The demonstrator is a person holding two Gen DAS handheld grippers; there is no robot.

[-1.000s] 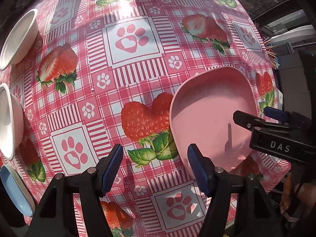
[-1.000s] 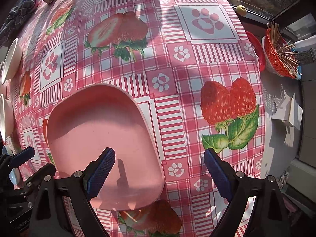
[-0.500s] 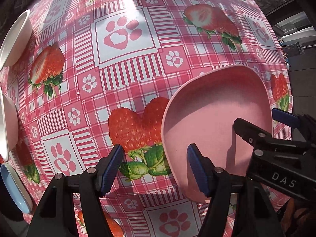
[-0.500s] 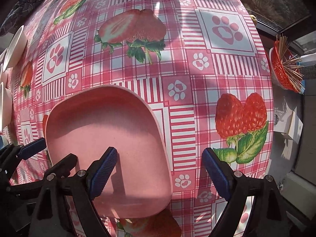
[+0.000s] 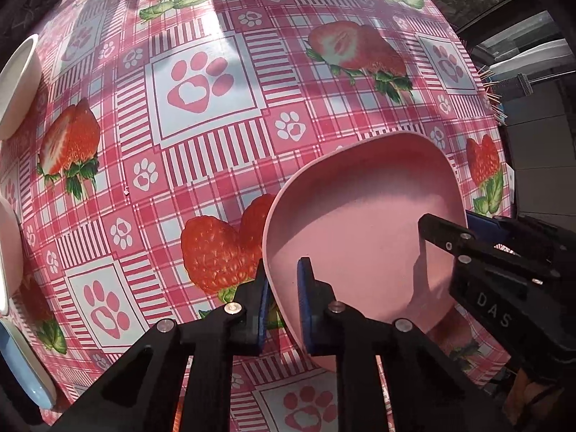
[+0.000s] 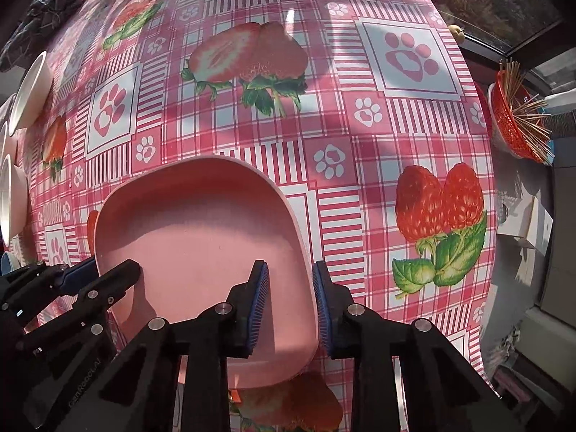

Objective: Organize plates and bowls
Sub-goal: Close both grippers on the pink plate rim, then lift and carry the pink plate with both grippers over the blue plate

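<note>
The pink dish (image 6: 201,237) sits near the table's front edge on the strawberry cloth (image 6: 360,82), held on both sides. It looks light, stiff and smooth, likely plastic, so the raised rim is the sensible hold. The right gripper (image 6: 289,300) is clenched across the right wall, one pad inside and one outside. The left gripper (image 5: 282,300) pinches the left wall likewise. Farther left, white bowls (image 6: 27,97) wait.
</note>
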